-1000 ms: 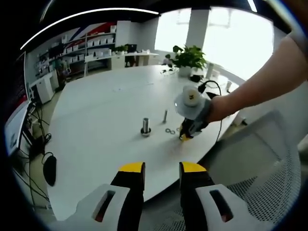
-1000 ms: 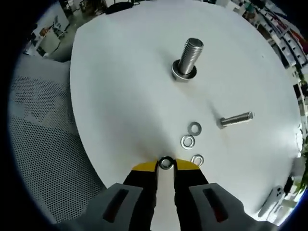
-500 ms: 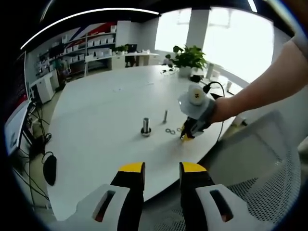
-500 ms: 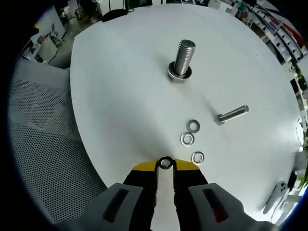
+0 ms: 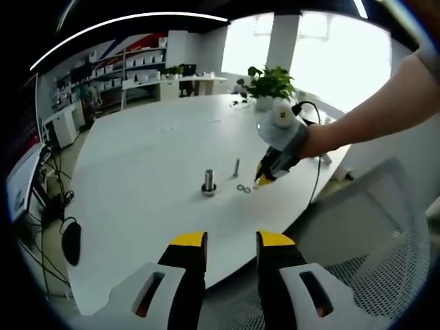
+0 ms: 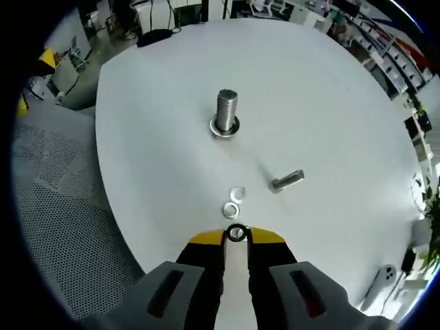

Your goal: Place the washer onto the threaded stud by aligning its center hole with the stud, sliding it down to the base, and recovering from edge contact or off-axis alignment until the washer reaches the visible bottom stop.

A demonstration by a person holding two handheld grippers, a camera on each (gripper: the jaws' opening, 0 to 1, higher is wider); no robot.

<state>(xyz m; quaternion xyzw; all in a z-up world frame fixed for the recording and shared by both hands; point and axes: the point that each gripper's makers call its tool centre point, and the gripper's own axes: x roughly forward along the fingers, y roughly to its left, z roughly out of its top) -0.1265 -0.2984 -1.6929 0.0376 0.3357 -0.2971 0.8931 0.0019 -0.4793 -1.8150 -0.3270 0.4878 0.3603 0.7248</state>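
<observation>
Gripping washer [image 6: 236, 233], right claw [image 6: 236, 236] above table [image 6: 158, 82]

Table [image 6: 158, 89] bare around stud [image 6: 225, 113]; spare washers [image 6: 234, 203], lying bolt [image 6: 287, 181] probably clear of approach.

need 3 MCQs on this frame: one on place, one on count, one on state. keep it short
1. Where does the large threaded stud stand?
A. upright on the white table
B. lying on the mesh chair
C. held in the left gripper

2. How many loose washers lie on the table between the stud and the right gripper?
A. none
B. two
C. five

3. What state is the right gripper in?
A. open, holding nothing
B. shut on the smaller bolt
C. shut on a washer

Answers:
1 A: its base sits on the tabletop, threads pointing up.
2 B: two washers lie close together near the smaller bolt.
3 C: a ring sits pinched between the yellow tips.
</observation>
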